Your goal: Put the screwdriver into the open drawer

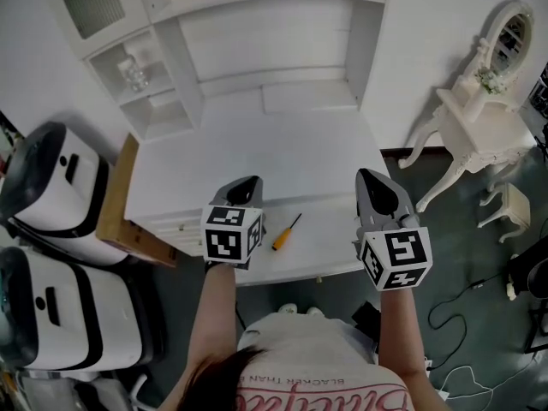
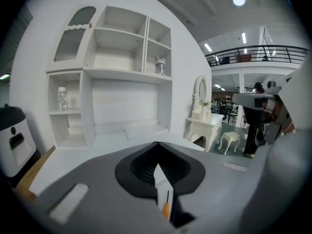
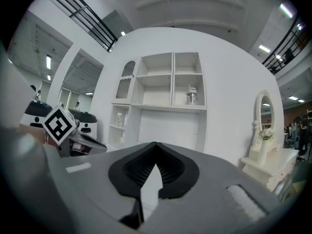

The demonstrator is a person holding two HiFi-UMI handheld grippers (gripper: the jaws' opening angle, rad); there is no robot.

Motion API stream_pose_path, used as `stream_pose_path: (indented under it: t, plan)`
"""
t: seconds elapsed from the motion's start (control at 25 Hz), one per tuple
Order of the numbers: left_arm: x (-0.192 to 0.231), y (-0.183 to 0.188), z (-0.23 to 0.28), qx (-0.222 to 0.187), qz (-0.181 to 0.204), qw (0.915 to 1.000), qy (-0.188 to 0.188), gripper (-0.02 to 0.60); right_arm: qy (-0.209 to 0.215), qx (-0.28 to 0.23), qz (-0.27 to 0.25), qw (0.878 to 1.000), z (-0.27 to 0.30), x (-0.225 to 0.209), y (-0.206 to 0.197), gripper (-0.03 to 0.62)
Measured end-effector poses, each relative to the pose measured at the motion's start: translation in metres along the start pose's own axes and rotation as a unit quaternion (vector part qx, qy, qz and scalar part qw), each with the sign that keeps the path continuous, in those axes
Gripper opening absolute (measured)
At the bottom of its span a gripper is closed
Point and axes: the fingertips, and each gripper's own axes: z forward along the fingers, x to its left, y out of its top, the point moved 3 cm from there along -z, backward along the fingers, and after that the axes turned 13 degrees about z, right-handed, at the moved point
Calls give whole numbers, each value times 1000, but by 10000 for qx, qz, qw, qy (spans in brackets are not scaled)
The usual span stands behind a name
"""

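Head view showed the screwdriver [image 1: 286, 232] lying near the front edge of the desk [image 1: 257, 157], between the left gripper [image 1: 251, 180] and right gripper [image 1: 366, 175]. Both claws were pinched together; both held nothing.

We see the screwdriver [image 1: 286, 232] lying flat on the white desk top [image 1: 257, 161] near its front edge, orange handle toward us, dark shaft angled up and right. The brown-sided drawer [image 1: 120, 199] seems to stand pulled out at the desk's left, well apart from it.
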Motion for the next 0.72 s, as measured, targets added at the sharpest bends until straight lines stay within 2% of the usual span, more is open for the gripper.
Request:
stream_pose_path:
  t: [0.16, 0.36, 0.72]
  plan:
    - [8, 26, -12, -633, 60, 9977, 236, 15, 47, -154, -166, 9997, -2, 5, 16, 0]
    - [15, 55, -28, -1431, 360, 9873, 582, 15, 99, -376, -322, 9987, -6, 13, 36, 0]
    - [27, 99, -55, -2241, 547, 9690, 884, 15, 125, -765, -373, 9963, -10, 17, 64, 0]
